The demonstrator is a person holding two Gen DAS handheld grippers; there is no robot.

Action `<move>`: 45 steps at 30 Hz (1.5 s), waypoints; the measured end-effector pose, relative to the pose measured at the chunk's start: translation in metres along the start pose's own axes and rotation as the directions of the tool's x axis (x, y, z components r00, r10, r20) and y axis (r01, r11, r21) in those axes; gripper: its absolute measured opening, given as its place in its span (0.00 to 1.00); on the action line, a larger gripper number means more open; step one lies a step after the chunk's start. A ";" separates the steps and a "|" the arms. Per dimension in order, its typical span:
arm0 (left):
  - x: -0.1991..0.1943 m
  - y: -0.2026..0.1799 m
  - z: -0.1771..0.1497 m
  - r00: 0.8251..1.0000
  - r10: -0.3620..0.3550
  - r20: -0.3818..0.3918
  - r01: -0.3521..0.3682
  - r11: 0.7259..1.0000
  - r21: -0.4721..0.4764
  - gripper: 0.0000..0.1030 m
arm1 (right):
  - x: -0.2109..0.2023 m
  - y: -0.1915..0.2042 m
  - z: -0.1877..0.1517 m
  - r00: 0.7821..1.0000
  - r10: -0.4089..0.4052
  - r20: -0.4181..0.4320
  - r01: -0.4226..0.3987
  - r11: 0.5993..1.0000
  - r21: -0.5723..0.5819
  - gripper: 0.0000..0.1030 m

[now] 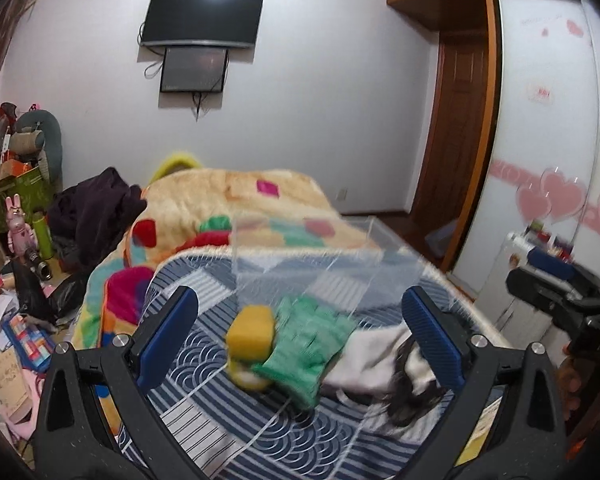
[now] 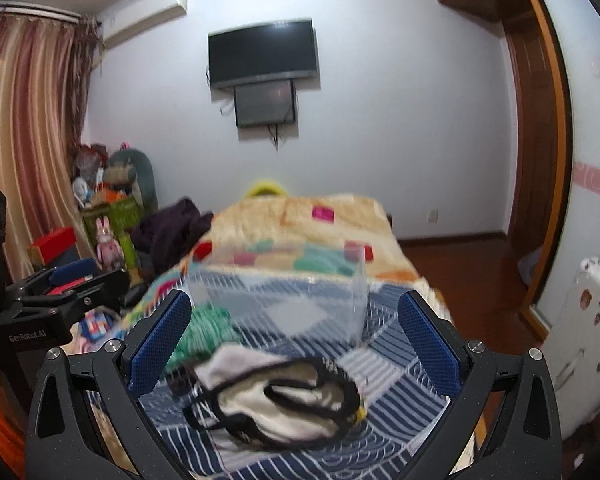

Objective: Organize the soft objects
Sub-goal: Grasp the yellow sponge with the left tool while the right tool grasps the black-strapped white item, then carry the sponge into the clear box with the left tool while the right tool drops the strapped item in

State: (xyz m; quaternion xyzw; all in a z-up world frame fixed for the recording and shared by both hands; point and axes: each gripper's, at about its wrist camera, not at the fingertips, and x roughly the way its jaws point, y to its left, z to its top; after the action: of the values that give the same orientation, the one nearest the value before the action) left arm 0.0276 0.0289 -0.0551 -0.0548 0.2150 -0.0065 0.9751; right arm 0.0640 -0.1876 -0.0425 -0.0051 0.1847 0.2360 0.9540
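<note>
On the blue patterned bedspread (image 1: 300, 436) lie a yellow sponge (image 1: 250, 334), a green knitted glove (image 1: 308, 346) and a white cloth with black trim (image 1: 384, 368). Behind them stands a clear plastic box (image 1: 320, 260). My left gripper (image 1: 300, 336) is open and empty, above the sponge and glove. My right gripper (image 2: 294, 344) is open and empty, above the white cloth (image 2: 284, 400); the green glove (image 2: 204, 334) lies by its left finger and the clear box (image 2: 284, 296) stands behind. The right gripper also shows at the right edge of the left wrist view (image 1: 560, 292).
A colourful fleece blanket (image 1: 228, 208) covers the far half of the bed, with dark clothing (image 1: 96, 208) beside it. Clutter and toys fill the floor at left (image 1: 16, 320). A wardrobe (image 1: 540, 120) and a door stand at right. A TV (image 1: 204, 16) hangs on the far wall.
</note>
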 end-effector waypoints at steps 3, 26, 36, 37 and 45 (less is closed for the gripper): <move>0.016 0.003 -0.015 0.998 0.036 -0.053 -0.035 0.999 0.022 1.00 | 0.013 -0.004 -0.011 0.998 0.001 -0.064 0.000 1.000 0.001 1.00; 0.090 0.049 -0.041 0.973 0.073 -0.221 -0.099 0.989 -0.110 0.37 | 0.057 -0.037 -0.063 0.950 0.018 -0.310 0.012 0.996 0.092 0.38; 0.072 0.043 -0.034 0.984 0.079 -0.162 -0.096 0.990 -0.102 0.34 | 0.044 -0.037 -0.050 0.975 0.011 -0.222 0.006 0.997 0.078 0.20; 0.069 0.042 -0.032 0.985 0.081 -0.151 -0.097 0.990 -0.098 0.34 | 0.041 -0.035 -0.047 0.978 0.004 -0.208 0.009 0.998 0.065 0.19; 0.053 0.037 -0.013 0.993 0.079 -0.083 -0.086 0.993 -0.086 0.34 | 0.027 -0.033 -0.026 0.994 -0.001 -0.109 0.007 0.998 0.058 0.17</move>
State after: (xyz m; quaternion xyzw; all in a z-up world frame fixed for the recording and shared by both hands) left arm 0.0698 0.0623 -0.0929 -0.0892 0.2558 0.0415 0.9617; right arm 0.0920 -0.2070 -0.0790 0.0093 0.2432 0.2280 0.9428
